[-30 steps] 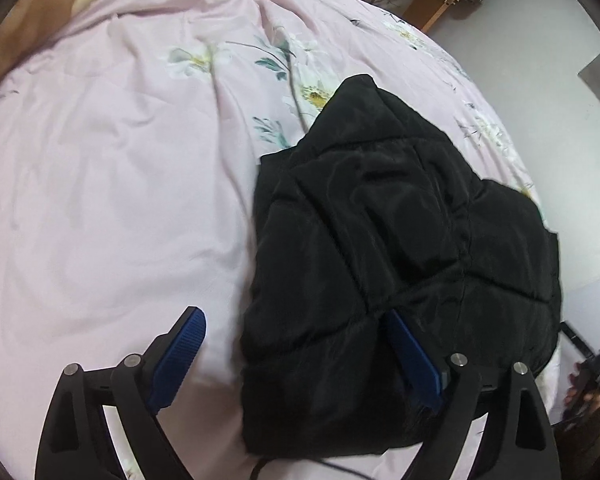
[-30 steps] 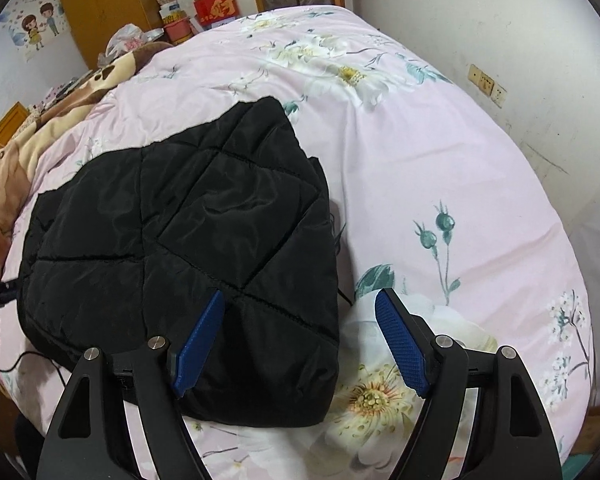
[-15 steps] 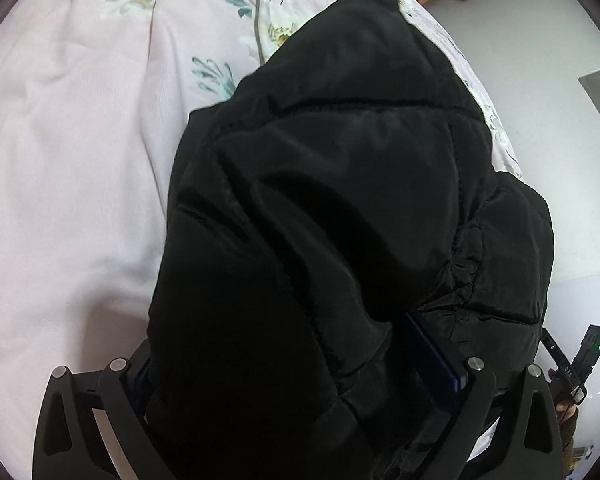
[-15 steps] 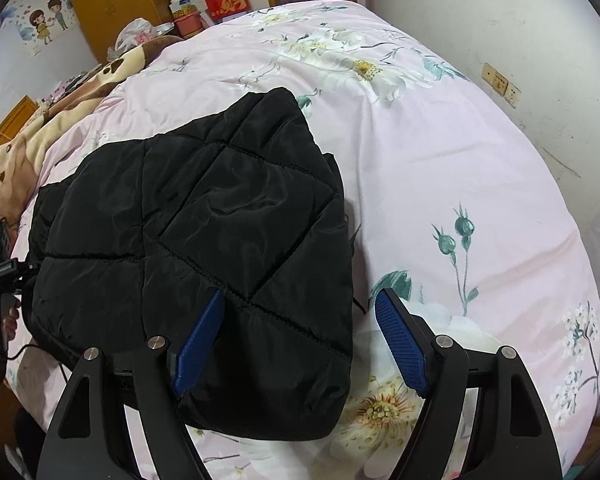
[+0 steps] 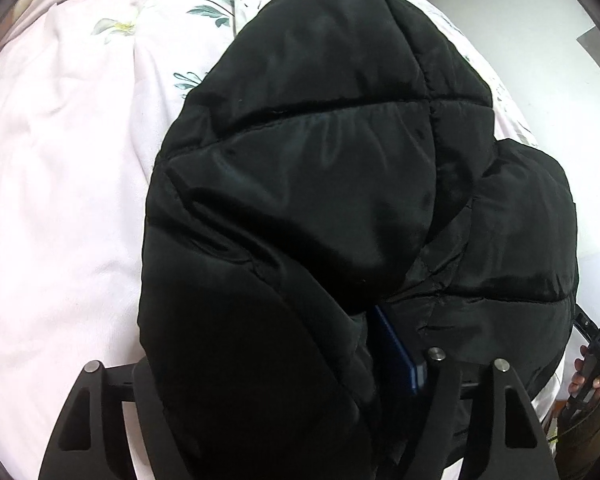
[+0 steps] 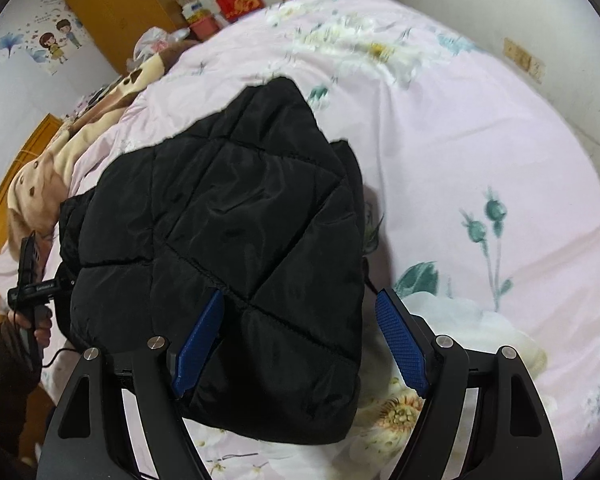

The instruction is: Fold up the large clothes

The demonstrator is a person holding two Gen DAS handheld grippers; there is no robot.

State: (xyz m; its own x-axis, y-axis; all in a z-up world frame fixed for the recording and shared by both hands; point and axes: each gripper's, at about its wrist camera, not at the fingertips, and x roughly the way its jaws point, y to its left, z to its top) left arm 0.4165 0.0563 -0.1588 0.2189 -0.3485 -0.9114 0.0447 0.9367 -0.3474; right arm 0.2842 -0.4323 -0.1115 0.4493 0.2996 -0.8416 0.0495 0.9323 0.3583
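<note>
Mostly, the left wrist view is black fabric: a thick fold of the quilted black jacket (image 5: pixel 340 184) bulges up between the fingers of the left gripper (image 5: pixel 284 364) and hides the left blue pad altogether. Only a sliver of the right pad (image 5: pixel 396 356) shows, pressed edge-on against the padding. Those jaws have just been closing with the fold between them, and the fabric fills the whole gap — whether the hidden pad bears on it cannot be told for sure, though the bunching reads as a grip on the fold.

From the right wrist view the jacket (image 6: pixel 236 248) lies folded on the pink floral bedspread (image 6: pixel 460 152), toward the near left part of the bed. The right gripper (image 6: pixel 300 344) stands spread wide over the jacket's near right corner; its left pad (image 6: pixel 200 340) sits over the fabric and its right pad (image 6: pixel 400 344) over bare bedspread just past the jacket's right edge, neither pad pinching anything. The far flowers are blurred.

Right of the jacket the bedspread runs open to the wall. Left of it a brown-and-cream blanket (image 6: pixel 52 172) crowds the bed's edge, and the person's hand (image 6: pixel 40 324) shows there on the other handle — cut off at the frame.
</note>
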